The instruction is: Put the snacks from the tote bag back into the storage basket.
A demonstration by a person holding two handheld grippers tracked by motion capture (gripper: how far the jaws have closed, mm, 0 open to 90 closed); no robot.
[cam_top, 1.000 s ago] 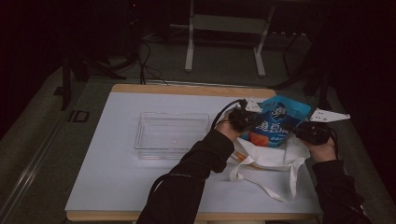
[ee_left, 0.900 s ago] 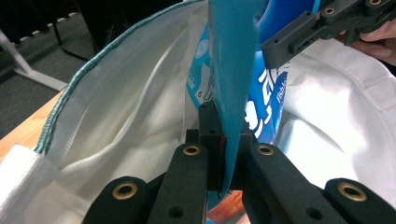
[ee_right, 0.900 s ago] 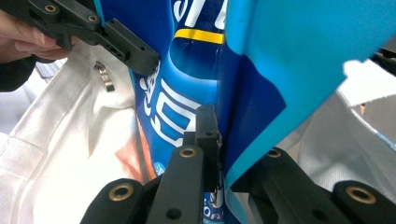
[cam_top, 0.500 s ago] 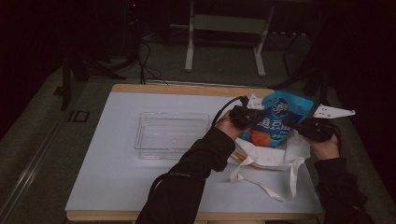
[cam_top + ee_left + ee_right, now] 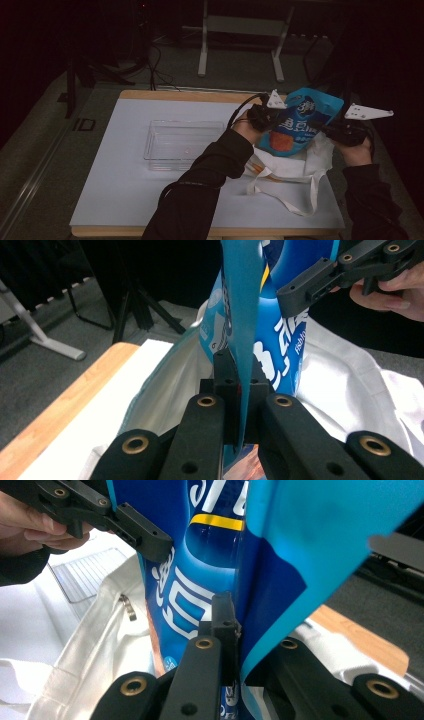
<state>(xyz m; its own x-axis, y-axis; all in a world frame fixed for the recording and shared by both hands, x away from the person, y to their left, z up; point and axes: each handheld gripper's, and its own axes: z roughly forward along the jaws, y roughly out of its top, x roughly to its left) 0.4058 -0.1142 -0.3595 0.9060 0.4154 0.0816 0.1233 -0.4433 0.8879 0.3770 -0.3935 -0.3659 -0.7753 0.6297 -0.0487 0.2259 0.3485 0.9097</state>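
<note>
A: High view: the blue snack bag (image 5: 299, 125) hangs at two o'clock above the white tote bag (image 5: 292, 167), pinched by the left gripper (image 5: 267, 120) and the right gripper (image 5: 334, 131). Out of the tote, I'd judge; the clear tray (image 5: 182, 145) waits.

B: Left gripper view: jaws clamp its edge (image 5: 245, 340). Right gripper view: likewise (image 5: 260, 580), top cropped at twelve.

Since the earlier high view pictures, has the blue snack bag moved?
Yes. The blue snack bag, clamped at its side edges by the left gripper and right gripper, has risen out of the white tote bag, its top now past the table's far edge.
</note>
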